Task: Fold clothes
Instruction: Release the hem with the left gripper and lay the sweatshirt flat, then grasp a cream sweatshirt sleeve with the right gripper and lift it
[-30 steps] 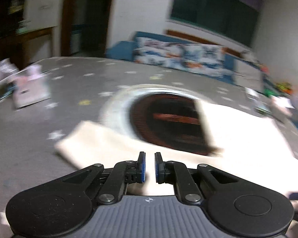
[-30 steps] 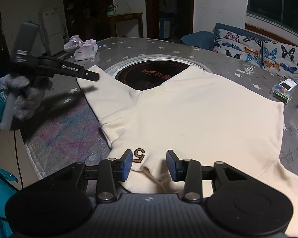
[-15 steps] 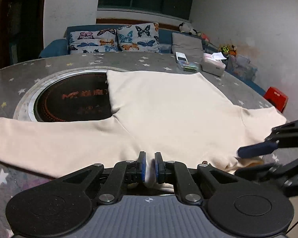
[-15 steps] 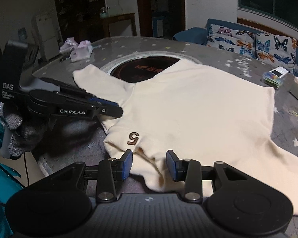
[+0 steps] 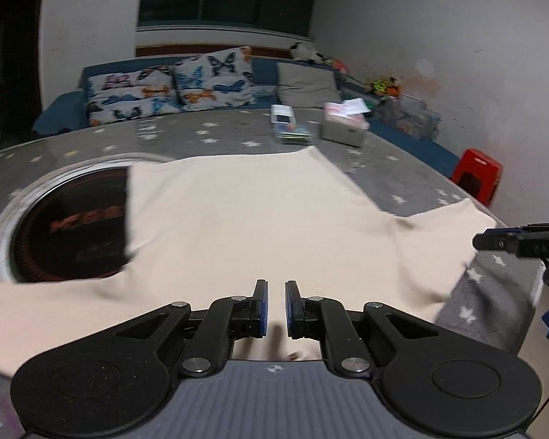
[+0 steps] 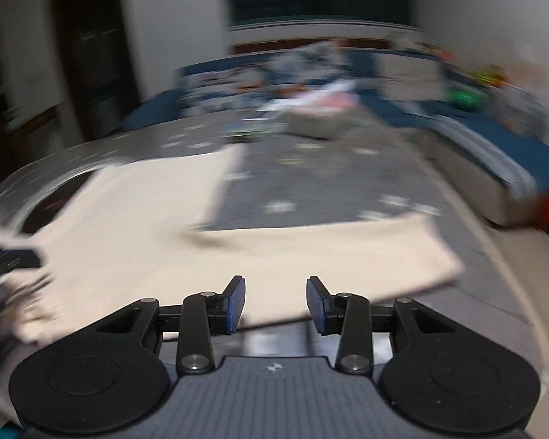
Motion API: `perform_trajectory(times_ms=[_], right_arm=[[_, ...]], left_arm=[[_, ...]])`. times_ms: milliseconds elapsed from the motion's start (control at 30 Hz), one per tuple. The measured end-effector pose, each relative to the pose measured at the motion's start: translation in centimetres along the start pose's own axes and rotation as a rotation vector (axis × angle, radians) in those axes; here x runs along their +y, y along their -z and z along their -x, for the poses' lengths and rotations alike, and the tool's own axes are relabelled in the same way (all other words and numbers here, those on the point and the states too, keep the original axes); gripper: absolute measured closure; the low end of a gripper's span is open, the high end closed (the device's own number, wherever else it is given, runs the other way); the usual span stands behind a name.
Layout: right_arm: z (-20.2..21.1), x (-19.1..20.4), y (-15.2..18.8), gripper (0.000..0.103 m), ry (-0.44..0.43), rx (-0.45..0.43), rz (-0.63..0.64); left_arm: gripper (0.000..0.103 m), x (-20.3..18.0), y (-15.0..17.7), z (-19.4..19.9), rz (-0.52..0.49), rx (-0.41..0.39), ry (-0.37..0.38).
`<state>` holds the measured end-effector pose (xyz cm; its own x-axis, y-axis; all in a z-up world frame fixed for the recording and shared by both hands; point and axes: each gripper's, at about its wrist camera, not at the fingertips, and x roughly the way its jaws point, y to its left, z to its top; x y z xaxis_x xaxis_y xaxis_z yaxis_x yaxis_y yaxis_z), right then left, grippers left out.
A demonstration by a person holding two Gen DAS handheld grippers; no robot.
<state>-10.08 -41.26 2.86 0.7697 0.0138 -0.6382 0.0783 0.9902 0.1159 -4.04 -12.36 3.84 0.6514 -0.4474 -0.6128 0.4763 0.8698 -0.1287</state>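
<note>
Because folding needs a flat start, the table (image 5: 402, 168), gray with white stars, carries the cream top (image 5: 238, 219) spread open across most of its near half. One corner of the body covers part of the round dark hob (image 5: 66, 226) set in the tabletop, and a sleeve (image 5: 443, 241) runs out toward the table's right edge, so both sleeves are free to be turned in. Judging by this layout, no fold has been made yet.

Behind, a sofa (image 5: 69, 109) with butterfly cushions (image 5: 216, 80) lines the wall, and a tissue box (image 5: 344, 128) sits at the table's far side, well apart from the cloth.

Low over the near hem, the left gripper (image 5: 273, 307) has its fingers narrowed to a slim gap; whether cloth is pinched there cannot be told. At the sleeve end, the right gripper (image 6: 275, 301) keeps its fingers wide apart and empty above the fabric, likely to take that sleeve, though its view is blurred.
</note>
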Motion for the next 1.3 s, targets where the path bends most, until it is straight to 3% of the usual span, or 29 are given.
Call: perform_trajectory(times_ms=[133, 333, 467, 533, 600, 667, 933, 1100, 1300], right_arm=[[-0.5, -5.3, 0.2, 0.066, 0.141, -0.018, -0.141], [-1.9, -9.6, 0.1, 0.066, 0.243, -0.041, -0.26], [-2.5, -9.6, 0.1, 0.069, 0.235, -0.047, -0.246], [-2.8, -9.5, 0.1, 0.076, 0.231, -0.051, -0.239], [-3.1, -9.5, 0.1, 0.092, 0.227, -0.054, -0.232], [-3.0, -9.4, 0.0, 0.096, 0.224, -0.064, -0.232], [-0.3, -9.1, -1.4, 0.097, 0.208, -0.176, -0.224], [-0.8, -9.3, -1.2, 0.097, 0.202, -0.148, -0.245], [1.6, -8.1, -3.4, 0.097, 0.15, -0.206, -0.228]], left_arm=[[0.091, -2.1, -0.8, -1.3, -0.034, 0.008, 0.028], [0.081, -4.8, -1.5, -3.0, -0.083, 0.019, 0.056], [0.076, -6.1, -1.5, -3.8, -0.107, 0.031, 0.079], [0.074, -6.7, -1.4, -4.2, -0.117, 0.041, 0.085], [0.074, -7.1, -1.2, -4.6, -0.129, 0.054, 0.096], [0.074, -7.5, -1.0, -4.8, -0.142, 0.063, 0.104], [0.074, -9.0, -0.5, -5.2, -0.184, 0.067, 0.138], [0.074, -9.5, -0.1, -5.7, -0.202, 0.064, 0.144], [0.074, -8.9, -0.6, -5.0, -0.176, 0.041, 0.149]])
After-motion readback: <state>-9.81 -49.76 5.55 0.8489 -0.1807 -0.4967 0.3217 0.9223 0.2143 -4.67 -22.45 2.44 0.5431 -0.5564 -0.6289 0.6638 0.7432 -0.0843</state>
